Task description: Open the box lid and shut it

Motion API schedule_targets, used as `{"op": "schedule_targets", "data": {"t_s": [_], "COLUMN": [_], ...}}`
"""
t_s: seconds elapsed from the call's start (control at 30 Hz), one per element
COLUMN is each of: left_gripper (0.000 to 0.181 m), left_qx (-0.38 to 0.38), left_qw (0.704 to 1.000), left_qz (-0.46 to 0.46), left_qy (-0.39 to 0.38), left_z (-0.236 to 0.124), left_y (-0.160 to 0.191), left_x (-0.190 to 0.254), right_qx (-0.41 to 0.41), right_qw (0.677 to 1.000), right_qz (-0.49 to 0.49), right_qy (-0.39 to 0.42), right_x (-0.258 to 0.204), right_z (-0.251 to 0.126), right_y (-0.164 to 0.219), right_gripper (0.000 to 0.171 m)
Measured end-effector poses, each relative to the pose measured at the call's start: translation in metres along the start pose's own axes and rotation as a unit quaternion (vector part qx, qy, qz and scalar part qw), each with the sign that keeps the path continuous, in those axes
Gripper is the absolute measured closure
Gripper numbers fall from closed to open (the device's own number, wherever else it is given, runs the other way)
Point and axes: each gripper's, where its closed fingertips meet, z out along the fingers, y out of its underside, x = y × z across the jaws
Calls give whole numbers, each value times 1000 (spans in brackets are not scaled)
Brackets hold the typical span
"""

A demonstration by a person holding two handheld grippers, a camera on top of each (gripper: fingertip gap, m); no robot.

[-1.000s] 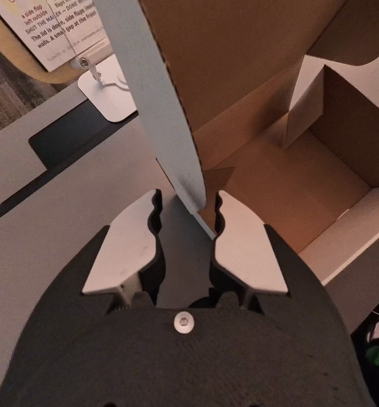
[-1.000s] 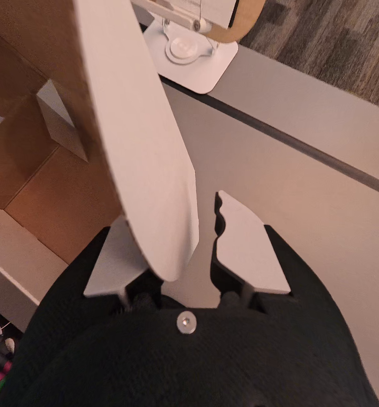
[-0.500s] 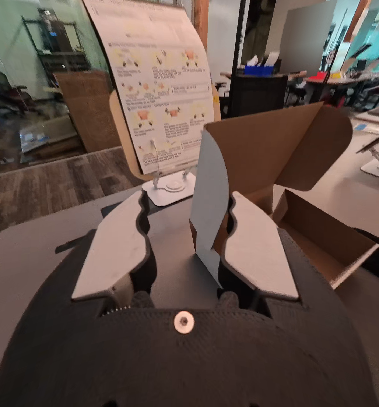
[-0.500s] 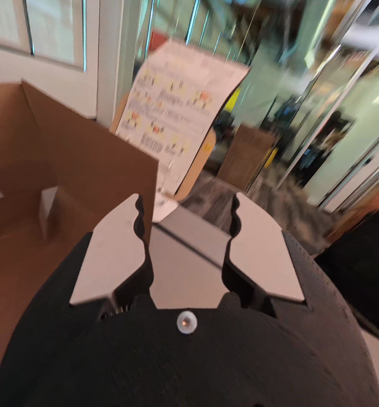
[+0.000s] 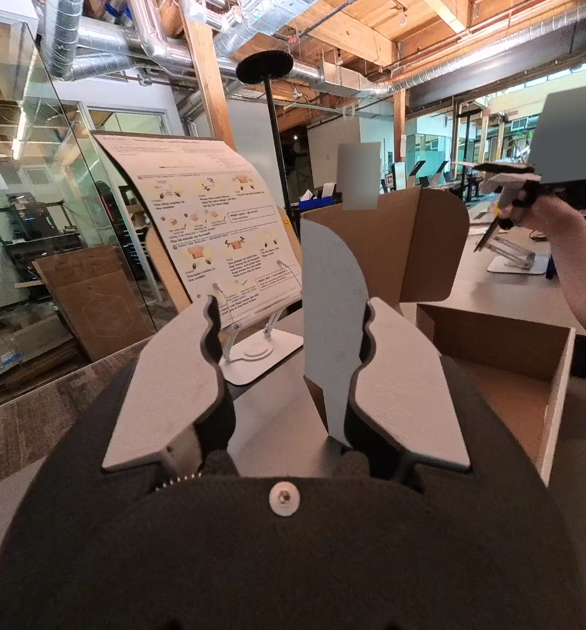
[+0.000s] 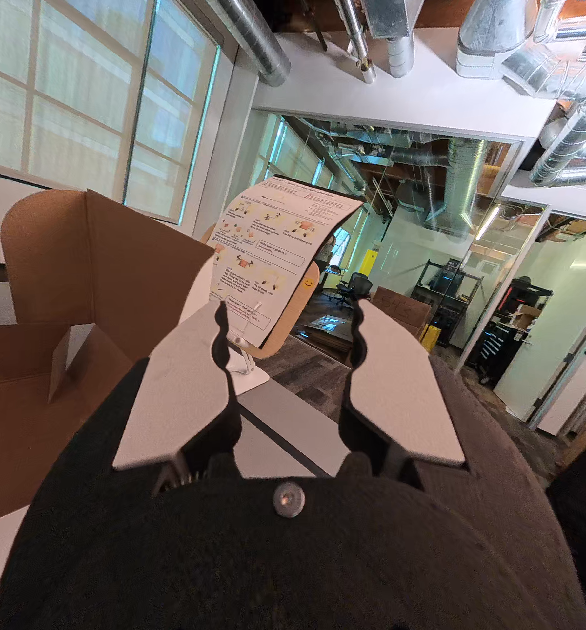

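Note:
The cardboard box [image 5: 509, 361] stands open on the grey table, its brown lid [image 5: 387, 245] upright at the back. The lid's left side flap [image 5: 332, 306], pale grey outside, hangs forward between my left gripper's [image 5: 289, 306] open fingers, close to the right finger. My left gripper holds nothing. My right gripper [image 6: 289, 312] is open and empty, raised to the right of the box, with the lid [image 6: 97, 266] and the box's inside [image 6: 29, 409] to its left. It also shows in the left wrist view [image 5: 489, 175], held high by a hand.
An instruction sheet on a white stand [image 5: 209, 231] sits behind the box, also in the right wrist view [image 6: 278, 259]. A second stand [image 5: 516, 259] is on the table at the far right. A forearm [image 5: 577, 272] reaches over the box's right side. Floor lies beyond the table edge [image 6: 318, 375].
Both grippers have tilted up from looking down into the box to looking level. Both have opened wider. The right gripper has come off the right side flap and risen away.

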Motion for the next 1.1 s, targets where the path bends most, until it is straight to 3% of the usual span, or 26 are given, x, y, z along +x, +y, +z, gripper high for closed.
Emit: {"op": "schedule_targets", "data": {"t_s": [0.27,0.63,0.73,0.83,0.97,1.1], "left_gripper": [102,99,87,71,72,73], "left_qx": [-115,-104,-96,-130,-185,-222], "left_qw": [993,994,995,991,982,975], "left_qz": [30,11,-16,-28,26,22], "left_qy": [21,12,22,22,-7,-2], "left_z": [23,41,54,76,101,106], "left_y": [38,26,17,21,34,44], "left_x": [12,15,25,37,42,50], "right_qx": [-53,-99,-107,-123,-162,-198], "right_qw": [998,992,989,985,975,967], "right_qz": [-14,18,41,49,44,33], "right_qy": [-24,-73,-93,-111,-146,-156], "right_x": [-10,-25,-34,-46,-66,-75], "right_z": [3,6,9,16,26,34], "right_y": [19,35,34,37,47,63], "right_gripper": [101,101,102,101,101,100]}}
